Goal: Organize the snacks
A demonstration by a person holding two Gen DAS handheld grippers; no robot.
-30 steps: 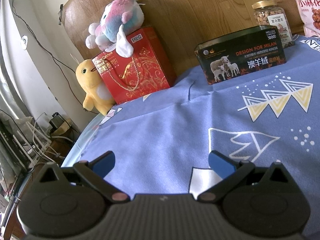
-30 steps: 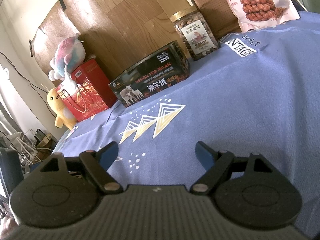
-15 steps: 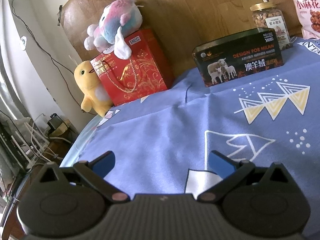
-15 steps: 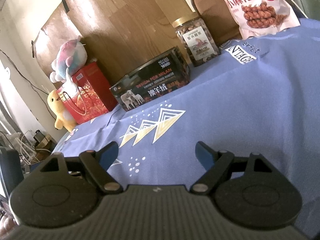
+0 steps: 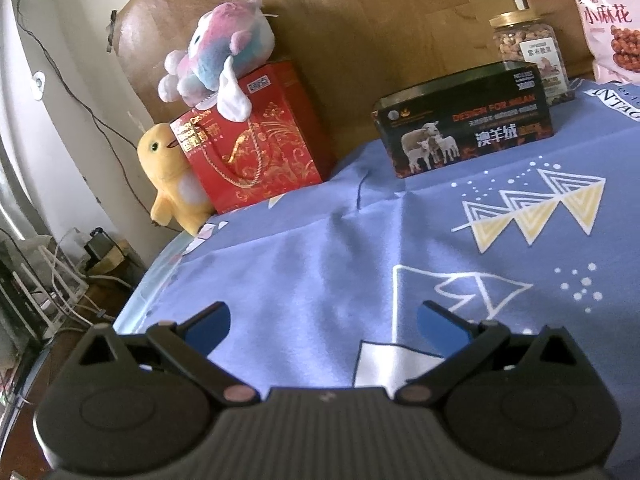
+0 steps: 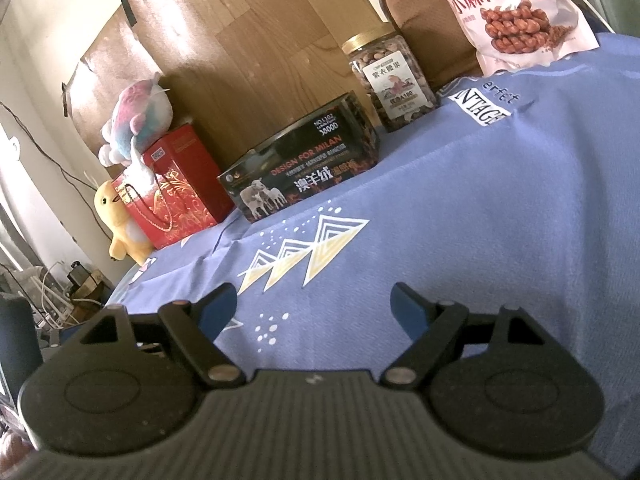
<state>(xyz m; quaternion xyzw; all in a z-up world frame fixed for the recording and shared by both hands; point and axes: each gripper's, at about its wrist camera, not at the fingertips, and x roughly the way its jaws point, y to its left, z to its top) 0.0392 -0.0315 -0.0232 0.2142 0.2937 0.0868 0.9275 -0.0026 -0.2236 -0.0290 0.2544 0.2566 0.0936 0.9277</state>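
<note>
Both the left gripper (image 5: 322, 318) and right gripper (image 6: 312, 306) hover spread wide and empty, facing the nut jar (image 6: 387, 82), ready to gather snacks.

Left claw (image 5: 322, 320) black ribbed body, blue fingertips (image 5: 208, 322), round pivots, right claw (image 6: 312, 306) alike

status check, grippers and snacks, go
Left gripper and right gripper open, empty. Nut jar, snack bag untouched at back. Nothing in the way.
</note>
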